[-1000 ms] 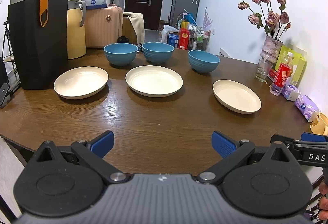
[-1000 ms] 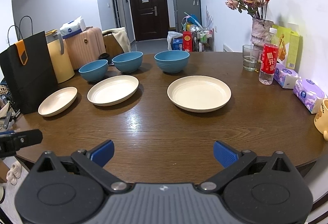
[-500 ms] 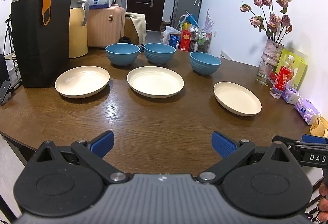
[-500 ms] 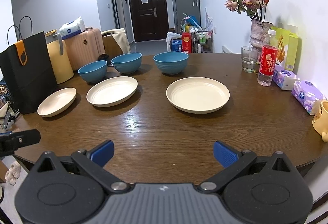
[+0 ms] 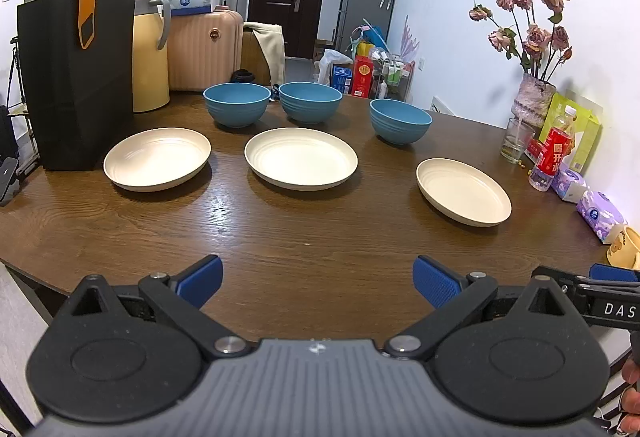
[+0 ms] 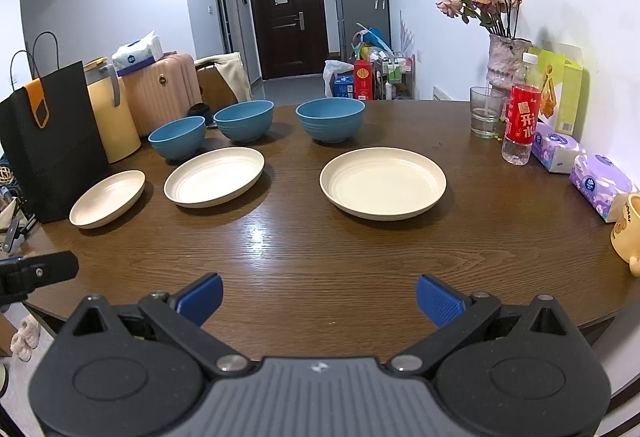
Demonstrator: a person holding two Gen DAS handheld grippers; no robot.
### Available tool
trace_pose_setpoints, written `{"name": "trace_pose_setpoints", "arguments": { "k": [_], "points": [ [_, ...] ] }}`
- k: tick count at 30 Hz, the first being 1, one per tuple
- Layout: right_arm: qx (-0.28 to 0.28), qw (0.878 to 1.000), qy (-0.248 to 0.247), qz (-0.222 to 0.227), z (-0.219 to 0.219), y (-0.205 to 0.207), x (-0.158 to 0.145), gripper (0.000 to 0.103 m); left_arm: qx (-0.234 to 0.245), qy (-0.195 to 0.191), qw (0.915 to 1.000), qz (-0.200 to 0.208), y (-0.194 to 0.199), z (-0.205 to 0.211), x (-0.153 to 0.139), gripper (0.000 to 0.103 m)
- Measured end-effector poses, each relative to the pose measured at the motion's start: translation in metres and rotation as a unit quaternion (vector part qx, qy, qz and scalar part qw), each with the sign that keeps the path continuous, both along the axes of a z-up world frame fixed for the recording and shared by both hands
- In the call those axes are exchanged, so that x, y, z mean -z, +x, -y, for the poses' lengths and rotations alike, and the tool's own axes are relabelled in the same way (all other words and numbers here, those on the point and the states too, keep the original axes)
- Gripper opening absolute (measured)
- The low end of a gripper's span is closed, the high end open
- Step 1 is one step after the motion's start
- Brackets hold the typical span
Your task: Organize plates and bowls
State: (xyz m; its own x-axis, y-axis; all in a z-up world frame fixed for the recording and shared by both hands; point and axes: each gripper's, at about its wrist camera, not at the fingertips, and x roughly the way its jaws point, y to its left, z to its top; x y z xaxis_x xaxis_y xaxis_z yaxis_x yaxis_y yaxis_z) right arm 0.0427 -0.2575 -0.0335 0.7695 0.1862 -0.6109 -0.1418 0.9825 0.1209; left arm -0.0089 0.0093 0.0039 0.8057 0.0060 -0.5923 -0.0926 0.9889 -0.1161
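Three cream plates lie in a row on the brown wooden table (image 5: 304,237): left plate (image 5: 157,158), middle plate (image 5: 301,158), right plate (image 5: 463,190). Behind them stand three blue bowls: left bowl (image 5: 237,104), middle bowl (image 5: 310,102), right bowl (image 5: 400,120). In the right wrist view the right plate (image 6: 382,182), middle plate (image 6: 214,175), left plate (image 6: 107,198) and the bowls (image 6: 330,118) show too. My left gripper (image 5: 318,281) is open and empty above the table's near edge. My right gripper (image 6: 319,297) is open and empty, also near the front edge.
A black paper bag (image 5: 76,73) and a yellow jug (image 5: 150,49) stand at the far left. A vase of dried roses (image 6: 505,57), a glass (image 6: 485,111), a red-label bottle (image 6: 520,117), tissue packs (image 6: 600,185) and a yellow mug (image 6: 629,233) line the right side.
Both grippers have drifted slightly; the view of the table has shifted a little. Plates and bowls have not moved. Both grippers stay open.
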Motion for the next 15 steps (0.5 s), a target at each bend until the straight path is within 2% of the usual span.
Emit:
{"name": "trace_pose_setpoints", "arguments": {
  "k": [15],
  "points": [
    [-0.003,1.0,0.001,-0.002,0.0021,0.0069,0.0041,0.103,-0.003,0.0,1.0,-0.003,0.0051,0.0025,0.0023,0.103]
  ]
}}
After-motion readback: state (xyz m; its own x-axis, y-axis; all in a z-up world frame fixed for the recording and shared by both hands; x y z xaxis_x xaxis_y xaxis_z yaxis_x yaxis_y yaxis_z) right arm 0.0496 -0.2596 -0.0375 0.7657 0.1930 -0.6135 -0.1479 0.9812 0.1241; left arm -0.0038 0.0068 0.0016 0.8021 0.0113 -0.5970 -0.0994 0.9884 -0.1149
